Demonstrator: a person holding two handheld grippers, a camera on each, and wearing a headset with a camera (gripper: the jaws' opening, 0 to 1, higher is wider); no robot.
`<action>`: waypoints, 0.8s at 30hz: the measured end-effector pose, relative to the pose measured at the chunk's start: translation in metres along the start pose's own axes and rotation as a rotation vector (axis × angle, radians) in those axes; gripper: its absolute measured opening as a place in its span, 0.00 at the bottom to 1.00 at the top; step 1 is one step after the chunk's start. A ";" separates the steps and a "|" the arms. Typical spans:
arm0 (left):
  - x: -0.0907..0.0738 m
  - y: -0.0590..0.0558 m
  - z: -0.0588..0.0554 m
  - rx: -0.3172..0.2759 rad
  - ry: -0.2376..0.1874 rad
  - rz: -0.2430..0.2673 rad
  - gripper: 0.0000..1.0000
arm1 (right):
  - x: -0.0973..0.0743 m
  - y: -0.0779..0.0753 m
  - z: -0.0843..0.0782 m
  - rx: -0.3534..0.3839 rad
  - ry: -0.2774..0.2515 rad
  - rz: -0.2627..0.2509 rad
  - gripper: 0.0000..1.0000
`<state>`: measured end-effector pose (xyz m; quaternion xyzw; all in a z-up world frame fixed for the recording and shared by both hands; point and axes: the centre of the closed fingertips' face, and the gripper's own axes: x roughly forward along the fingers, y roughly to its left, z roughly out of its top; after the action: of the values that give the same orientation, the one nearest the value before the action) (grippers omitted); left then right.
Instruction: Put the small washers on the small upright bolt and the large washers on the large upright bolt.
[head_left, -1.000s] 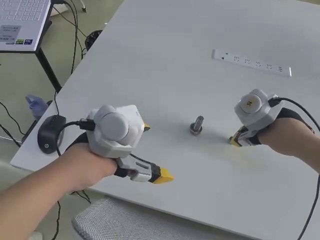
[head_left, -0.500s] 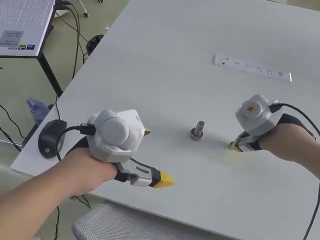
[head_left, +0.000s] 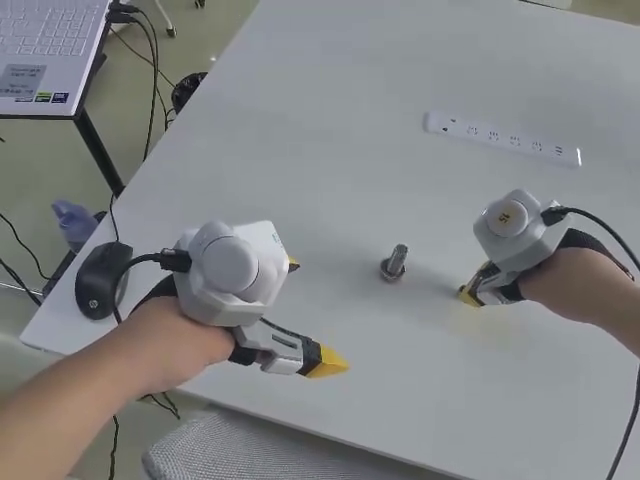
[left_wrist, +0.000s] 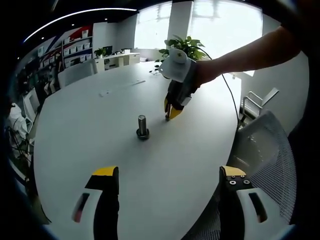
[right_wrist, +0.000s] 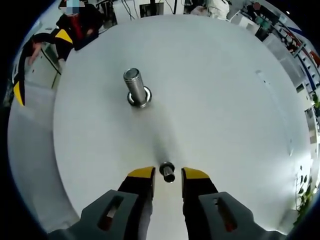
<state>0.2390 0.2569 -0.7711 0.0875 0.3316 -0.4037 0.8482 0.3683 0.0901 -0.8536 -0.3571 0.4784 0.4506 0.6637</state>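
**Right gripper straddles the small bolt**

The right gripper (head_left: 470, 292) tips down onto the white table (head_left: 330, 120). Its jaws stand slightly apart on either side of the small upright bolt (right_wrist: 167, 171), with a thin gap showing on each side. The large upright bolt (right_wrist: 137, 87) stands near it, between the two grippers. The left gripper (left_wrist: 169, 174) hovers by the table's near edge, jaws spread wide and holding nothing.
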 end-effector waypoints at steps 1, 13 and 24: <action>0.000 0.000 0.000 -0.001 0.000 0.000 0.82 | 0.000 0.000 0.000 0.001 -0.001 0.000 0.22; 0.000 0.000 0.001 -0.006 -0.008 0.003 0.82 | -0.012 0.002 0.007 0.005 -0.033 -0.002 0.24; 0.000 -0.003 0.007 0.008 -0.012 0.001 0.83 | -0.031 0.001 0.007 0.015 -0.091 -0.025 0.27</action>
<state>0.2398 0.2517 -0.7656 0.0888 0.3250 -0.4051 0.8499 0.3659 0.0892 -0.8218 -0.3374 0.4466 0.4546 0.6929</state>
